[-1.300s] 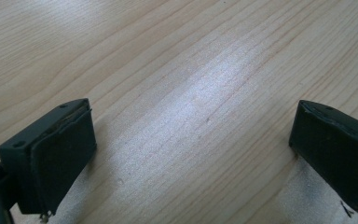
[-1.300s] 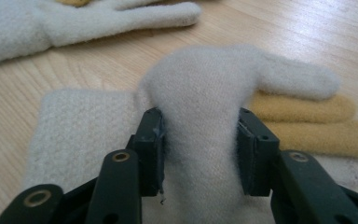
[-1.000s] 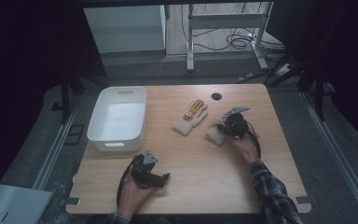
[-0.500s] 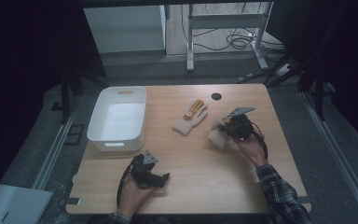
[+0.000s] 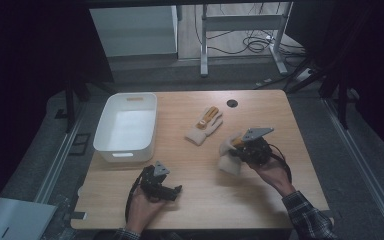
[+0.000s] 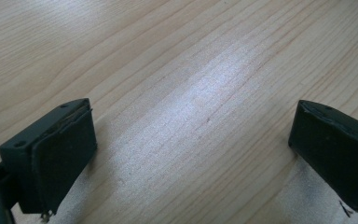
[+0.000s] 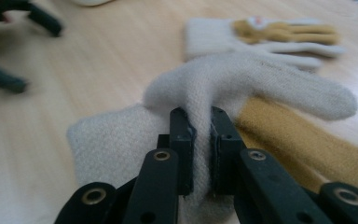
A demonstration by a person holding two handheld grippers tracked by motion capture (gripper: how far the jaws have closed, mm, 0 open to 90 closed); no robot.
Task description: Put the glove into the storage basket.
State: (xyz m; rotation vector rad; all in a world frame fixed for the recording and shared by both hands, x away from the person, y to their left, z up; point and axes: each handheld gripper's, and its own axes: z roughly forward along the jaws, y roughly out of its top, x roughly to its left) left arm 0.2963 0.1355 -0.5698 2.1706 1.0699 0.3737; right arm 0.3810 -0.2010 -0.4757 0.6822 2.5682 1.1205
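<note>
The right gripper (image 7: 200, 140) pinches a fold of the near glove (image 7: 242, 88) at the table's (image 5: 280, 115) right, probably to lift it. The other glove (image 5: 205, 125) lies farther; the bin (image 5: 126, 125) sits left. The left gripper (image 6: 191, 140) rests spread wide, empty.

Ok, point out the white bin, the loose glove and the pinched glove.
white bin (image 5: 111, 145), high view, near rim.
loose glove (image 5: 196, 135), high view, cuff.
pinched glove (image 7: 279, 79), right gripper view, white fingers.

Light wooden table (image 5: 190, 165), rectangular. White bin (image 5: 126, 127) on left part. White-and-yellow glove (image 5: 204, 125) flat near centre. Small black round spot (image 5: 232, 103) near far edge. Second glove (image 5: 228, 159) right of centre, touching tabletop.
</note>
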